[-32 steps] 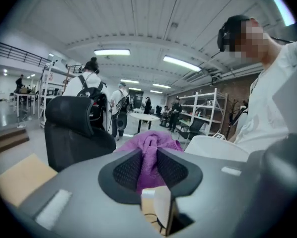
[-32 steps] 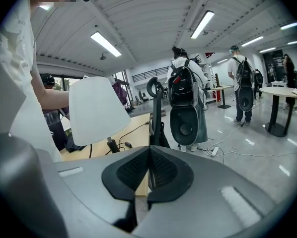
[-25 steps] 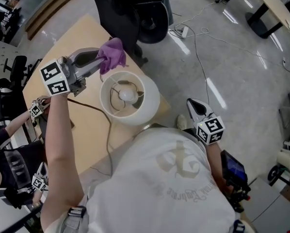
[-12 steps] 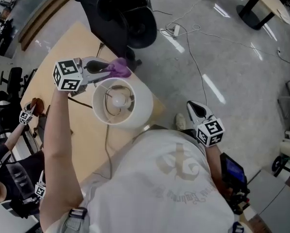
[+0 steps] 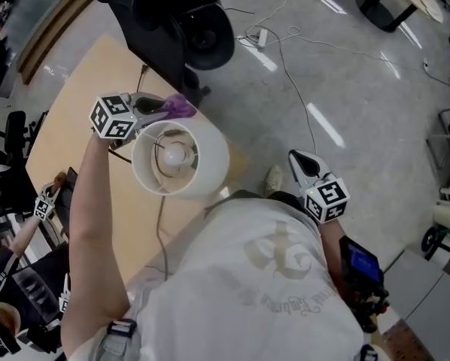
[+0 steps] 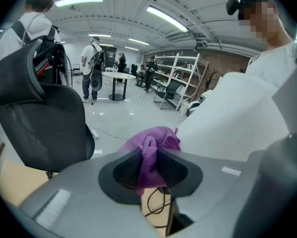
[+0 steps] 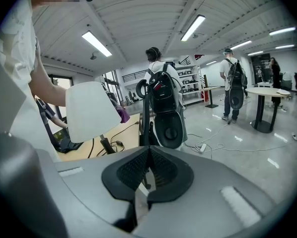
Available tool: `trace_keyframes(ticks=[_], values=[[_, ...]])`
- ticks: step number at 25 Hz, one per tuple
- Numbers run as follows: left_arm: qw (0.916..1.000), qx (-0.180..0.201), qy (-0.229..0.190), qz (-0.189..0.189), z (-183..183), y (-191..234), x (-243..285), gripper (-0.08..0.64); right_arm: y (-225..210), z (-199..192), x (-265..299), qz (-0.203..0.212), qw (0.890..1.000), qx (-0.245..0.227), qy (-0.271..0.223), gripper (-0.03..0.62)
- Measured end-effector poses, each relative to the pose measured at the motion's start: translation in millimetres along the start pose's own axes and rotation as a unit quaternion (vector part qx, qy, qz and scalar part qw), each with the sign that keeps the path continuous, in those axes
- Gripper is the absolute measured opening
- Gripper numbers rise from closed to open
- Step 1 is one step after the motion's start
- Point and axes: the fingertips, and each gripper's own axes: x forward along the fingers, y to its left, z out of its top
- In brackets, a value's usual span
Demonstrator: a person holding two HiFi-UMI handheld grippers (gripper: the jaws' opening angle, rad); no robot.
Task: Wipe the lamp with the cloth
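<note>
The lamp's white shade (image 5: 210, 164) stands on the wooden table (image 5: 67, 104), its bulb (image 5: 176, 154) showing from above. My left gripper (image 5: 168, 110) is shut on a bunched purple cloth (image 5: 181, 105) at the shade's far outer side, just past the rim. In the left gripper view the cloth (image 6: 151, 148) is pinched between the pads, with the shade (image 6: 228, 118) close on the right. My right gripper (image 5: 300, 160) hangs off to the right over the floor, shut and empty. Its view shows the shade (image 7: 89, 110) and cloth (image 7: 122, 114) at a distance.
A black office chair (image 5: 172, 21) stands just beyond the table. The lamp's cord (image 5: 162, 224) runs across the tabletop. Cables and a power strip (image 5: 259, 36) lie on the grey floor. Another person with marker cubes (image 5: 44, 205) sits at the left.
My left gripper has come down with the cloth, from above the shade's rim to its far outer side. The right gripper has hardly moved.
</note>
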Motion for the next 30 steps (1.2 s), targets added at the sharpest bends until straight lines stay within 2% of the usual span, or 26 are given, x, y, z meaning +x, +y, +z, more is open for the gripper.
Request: trace_keyframes(ticks=[4, 6, 11, 13, 15, 19, 22, 26, 30], values=[[0.999, 0.026, 0.016, 0.034, -7, 7, -3, 0.094, 3, -1, 4, 0.007, 1.0, -0.002, -0.004, 0.012], [0.9976, 0.031, 0.0, 0.062, 0, 11, -18, 0.094, 5, -3, 5, 0.013, 1.0, -0.001, -0.007, 0.012], [0.9855, -0.006, -0.077, 0.151, 50, 18, -90, 0.093, 8, 2, 3, 0.026, 0.999, 0.003, -0.019, 0.012], [0.9831, -0.011, -0.088, 0.16, 77, 6, -115, 0.093, 1, 11, 0, 0.034, 0.999, 0.005, -0.026, 0.012], [0.9846, -0.005, -0.085, 0.152, 102, -13, -129, 0.094, -9, 17, 1, 0.043, 0.999, 0.007, -0.031, 0.012], [0.9924, 0.032, -0.029, 0.115, 151, -42, -116, 0.094, -44, 22, 13, 0.069, 0.997, 0.014, -0.026, 0.012], [0.9951, 0.067, 0.021, 0.069, 180, -59, -94, 0.094, -67, 30, 24, 0.089, 0.996, 0.019, -0.024, 0.012], [0.9921, 0.075, 0.099, 0.019, 165, -73, -78, 0.094, -58, 33, 27, 0.105, 0.994, 0.023, -0.029, 0.012], [0.9773, 0.073, 0.199, 0.004, 132, -70, -53, 0.094, -58, 27, 24, 0.111, 0.993, 0.028, -0.028, 0.012]])
